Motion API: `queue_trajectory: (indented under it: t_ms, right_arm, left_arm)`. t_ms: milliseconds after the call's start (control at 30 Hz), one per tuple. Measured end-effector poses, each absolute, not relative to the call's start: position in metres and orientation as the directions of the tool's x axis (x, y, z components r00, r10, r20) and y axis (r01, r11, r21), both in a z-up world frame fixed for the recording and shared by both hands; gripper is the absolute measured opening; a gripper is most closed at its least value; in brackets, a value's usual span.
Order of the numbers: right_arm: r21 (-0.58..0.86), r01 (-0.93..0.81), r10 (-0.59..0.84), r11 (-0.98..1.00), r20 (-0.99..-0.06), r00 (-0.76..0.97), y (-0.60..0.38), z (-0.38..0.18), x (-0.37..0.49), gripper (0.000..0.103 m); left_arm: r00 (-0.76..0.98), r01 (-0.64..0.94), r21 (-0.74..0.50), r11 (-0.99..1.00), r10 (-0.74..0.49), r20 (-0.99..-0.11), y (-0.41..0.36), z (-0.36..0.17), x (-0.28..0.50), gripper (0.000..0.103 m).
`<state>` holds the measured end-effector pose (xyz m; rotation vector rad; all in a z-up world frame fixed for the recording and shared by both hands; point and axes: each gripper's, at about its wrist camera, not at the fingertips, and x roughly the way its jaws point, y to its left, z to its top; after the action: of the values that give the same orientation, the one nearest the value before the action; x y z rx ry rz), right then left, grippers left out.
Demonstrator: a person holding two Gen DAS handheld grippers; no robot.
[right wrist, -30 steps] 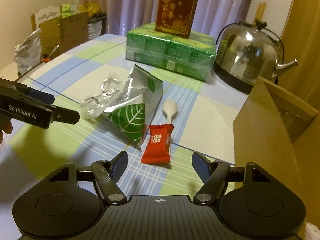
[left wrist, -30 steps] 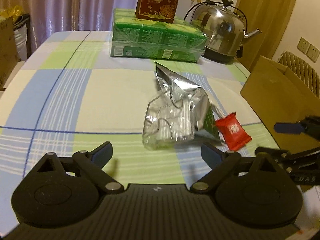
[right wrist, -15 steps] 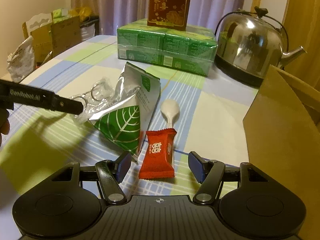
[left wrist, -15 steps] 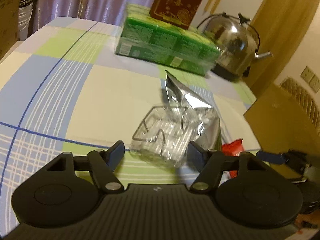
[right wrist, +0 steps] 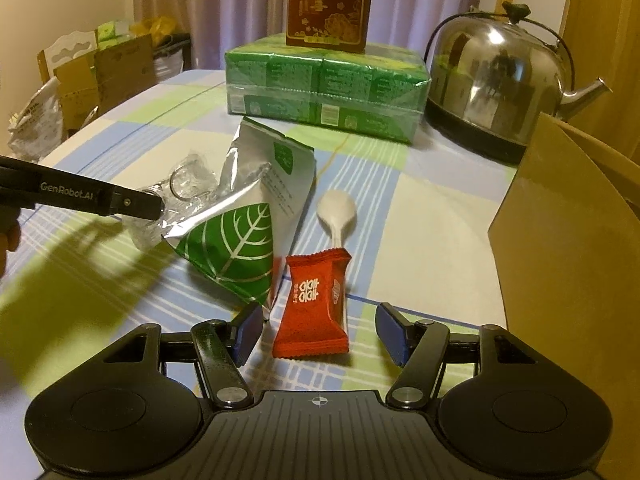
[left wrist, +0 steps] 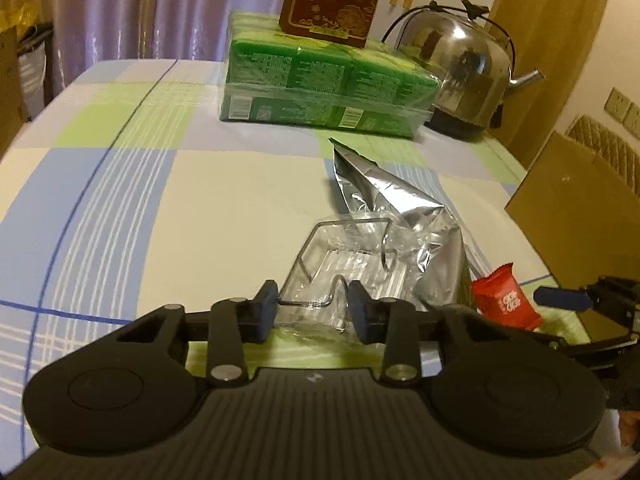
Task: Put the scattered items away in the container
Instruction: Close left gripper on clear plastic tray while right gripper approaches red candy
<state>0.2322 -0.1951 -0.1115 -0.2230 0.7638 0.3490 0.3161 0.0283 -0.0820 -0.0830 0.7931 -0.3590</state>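
On the checked worktop (left wrist: 120,208), the cardboard container (right wrist: 568,248) stands to the right of all the clutter. The left gripper (left wrist: 312,312) has its jaws partly closed around the near edge of the clear plastic tray (left wrist: 344,264), though a firm grip is uncertain. The right gripper (right wrist: 320,330), jaws wide open, straddles the red candy packet (right wrist: 314,304), whose long axis points straight away from it.

red candy packet (right wrist: 312,306) | silver pouch (right wrist: 248,216), green leaf | blue-green-cream plaid tablecloth (left wrist: 120,208)
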Motion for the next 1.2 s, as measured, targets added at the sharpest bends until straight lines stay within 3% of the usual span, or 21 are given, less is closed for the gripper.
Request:
queue_trajectory:
  t_ms: [100, 367, 533, 833, 900, 1033, 1200]
  right_arm:
    - [-0.091, -0.393, 0.219, 0.915, -0.706, 0.673, -0.191, -0.113, 0.234, 0.055]
    - [-0.105, -0.385, 0.201, 0.917, -0.714, 0.671, -0.186, -0.119, 0.236, 0.024]
    - [-0.046, -0.373, 0.232, 0.927, -0.711, 0.664, -0.197, -0.102, 0.212, 0.019]
    - [0.12, -0.298, 0.282, 0.947, -0.755, 0.592, -0.242, -0.089, 0.135, 0.02]
    - [0.083, -0.283, 0.245, 0.956, -0.757, 0.605, -0.249, -0.09, 0.122, 0.024]
    - [0.037, -0.272, 0.205, 0.962, -0.756, 0.622, -0.252, -0.092, 0.104, 0.051]
    - [-0.012, -0.302, 0.196, 0.953, -0.736, 0.648, -0.241, -0.095, 0.096, 0.053]
  left_arm:
    - [0.658, 0.272, -0.171, 0.947, -0.313, -0.685, 0.026, -0.075, 0.309, 0.027]
    - [0.653, 0.223, -0.182, 0.958, -0.285, -0.702, 0.026, -0.066, 0.269, 0.026]
    - [0.65, 0.215, -0.182, 0.96, -0.279, -0.707, 0.02, -0.061, 0.223, 0.026]
    - [0.636, 0.277, -0.158, 0.948, -0.304, -0.709, -0.011, -0.067, 0.13, 0.026]
    - [0.643, 0.276, -0.143, 0.951, -0.293, -0.708, -0.014, -0.07, 0.122, 0.029]
    - [0.668, 0.295, -0.11, 0.949, -0.287, -0.686, -0.018, -0.068, 0.116, 0.041]
    - [0.676, 0.298, -0.097, 0.95, -0.282, -0.681, -0.019, -0.072, 0.121, 0.047]
